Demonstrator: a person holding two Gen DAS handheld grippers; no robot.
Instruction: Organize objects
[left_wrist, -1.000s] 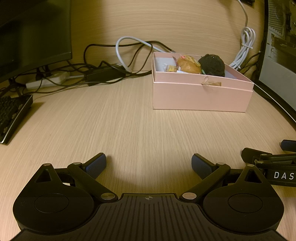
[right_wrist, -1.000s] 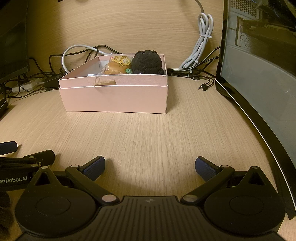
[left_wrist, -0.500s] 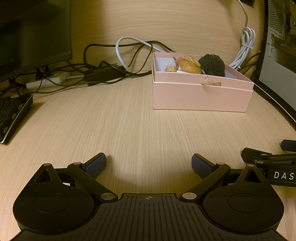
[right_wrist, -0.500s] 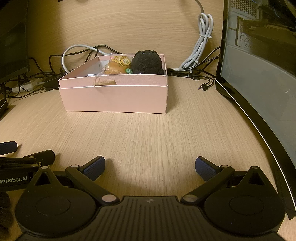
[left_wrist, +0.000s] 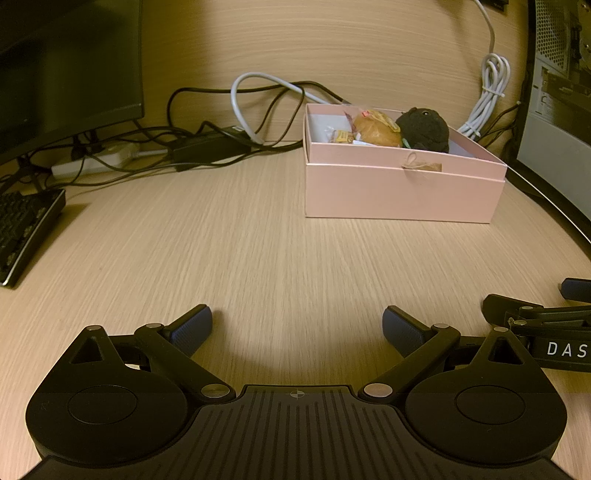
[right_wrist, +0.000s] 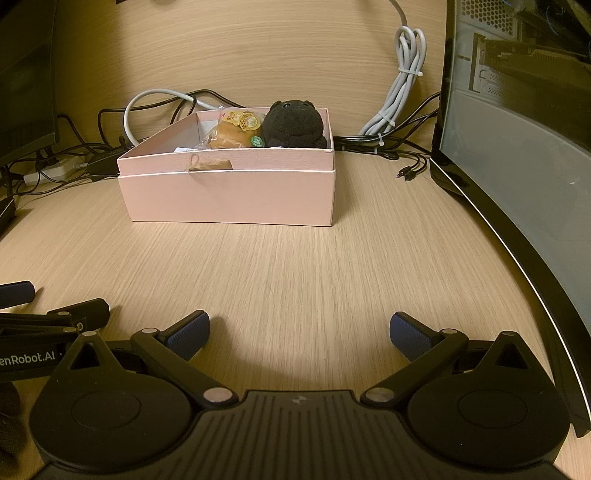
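Observation:
A pink box (left_wrist: 402, 192) stands on the wooden desk ahead, also in the right wrist view (right_wrist: 229, 195). Inside it lie a wrapped bun (left_wrist: 376, 131) (right_wrist: 236, 131), a black plush toy (left_wrist: 423, 127) (right_wrist: 293, 123) and small wrapped items (left_wrist: 341, 136). My left gripper (left_wrist: 297, 326) is open and empty, low over the desk, well short of the box. My right gripper (right_wrist: 299, 330) is open and empty too, beside the left one. Each gripper shows at the edge of the other's view.
Tangled cables (left_wrist: 221, 122) and a power strip (left_wrist: 96, 162) lie behind the box at the left. A monitor (left_wrist: 66, 66) and keyboard (left_wrist: 26, 232) are at the far left. A PC case (right_wrist: 517, 147) stands close on the right, with a bundled white cable (right_wrist: 402, 85).

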